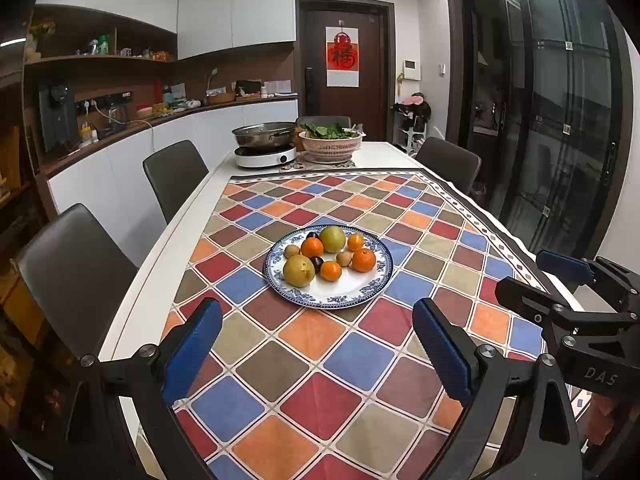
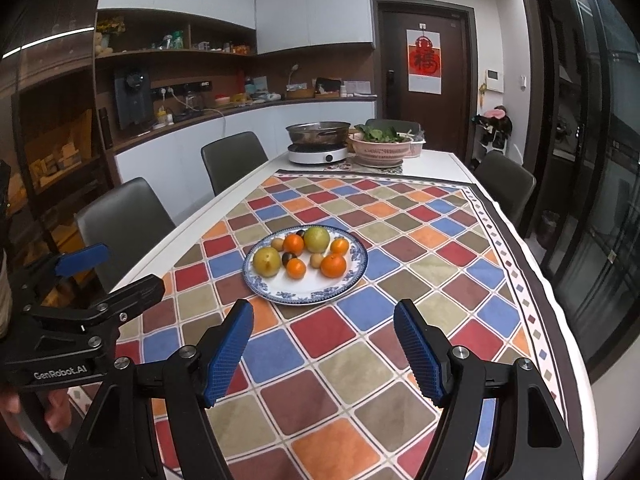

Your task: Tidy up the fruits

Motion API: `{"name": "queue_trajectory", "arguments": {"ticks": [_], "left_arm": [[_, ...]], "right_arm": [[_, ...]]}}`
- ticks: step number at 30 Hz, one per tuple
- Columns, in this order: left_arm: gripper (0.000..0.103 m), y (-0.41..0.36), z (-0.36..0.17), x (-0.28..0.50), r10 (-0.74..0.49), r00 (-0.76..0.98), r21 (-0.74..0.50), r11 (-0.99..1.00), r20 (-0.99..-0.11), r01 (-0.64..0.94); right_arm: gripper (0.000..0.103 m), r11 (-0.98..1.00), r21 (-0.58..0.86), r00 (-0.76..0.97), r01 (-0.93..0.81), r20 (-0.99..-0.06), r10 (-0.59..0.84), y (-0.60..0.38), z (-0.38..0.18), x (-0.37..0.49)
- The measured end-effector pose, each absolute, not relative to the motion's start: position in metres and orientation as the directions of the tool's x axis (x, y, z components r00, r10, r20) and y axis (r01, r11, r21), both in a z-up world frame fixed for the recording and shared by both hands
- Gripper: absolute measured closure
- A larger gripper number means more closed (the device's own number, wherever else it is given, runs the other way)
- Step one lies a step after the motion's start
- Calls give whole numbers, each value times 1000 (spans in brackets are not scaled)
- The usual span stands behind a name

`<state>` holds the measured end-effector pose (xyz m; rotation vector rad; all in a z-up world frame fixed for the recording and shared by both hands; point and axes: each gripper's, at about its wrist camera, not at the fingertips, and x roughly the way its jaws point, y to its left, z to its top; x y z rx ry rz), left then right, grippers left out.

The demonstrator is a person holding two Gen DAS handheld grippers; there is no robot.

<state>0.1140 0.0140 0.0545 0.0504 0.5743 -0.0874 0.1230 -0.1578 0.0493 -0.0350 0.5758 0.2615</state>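
Nearest: left gripper (image 1: 316, 354) and right gripper (image 2: 323, 350), both with blue pads apart and nothing between them, held over the chequered tablecloth (image 1: 320, 400) short of the fruit. Further on: blue-and-white plate (image 1: 340, 294) at mid-table, carrying mandarins (image 1: 363, 260), two yellow-green pears (image 1: 298, 271), small brown kiwis and dark plums, all touching or nearly so. Judged light, firm, round, prone to rolling and bruising; best taken singly across the widest part, outermost first.

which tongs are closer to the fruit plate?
Too close to call. Left tongs and right tongs both hang open short of the plate, side by side, neither touching it.
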Motion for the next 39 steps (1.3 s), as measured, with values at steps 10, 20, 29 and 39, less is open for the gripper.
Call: {"name": "queue_trajectory", "arguments": {"ticks": [10,20,29,39], "left_arm": [[5,13,58,105,-56,846,40,995,-531,90],[0,14,59,101,-41,853,56,995,-519,82],[0,13,56,98,-42,853,57,995,-520,84],[0,16,56,96,-30,857,52,996,-515,66]], "right_arm": [[30,969,31,819,-245,-529,224,-160,54,115],[30,970,19,825,-244,-522,218,-159,55,110],[30,973,10,829,-229,-521,201,-162,55,108],[30,976,10,823,-219,-535,190,-164,51,112]]}}
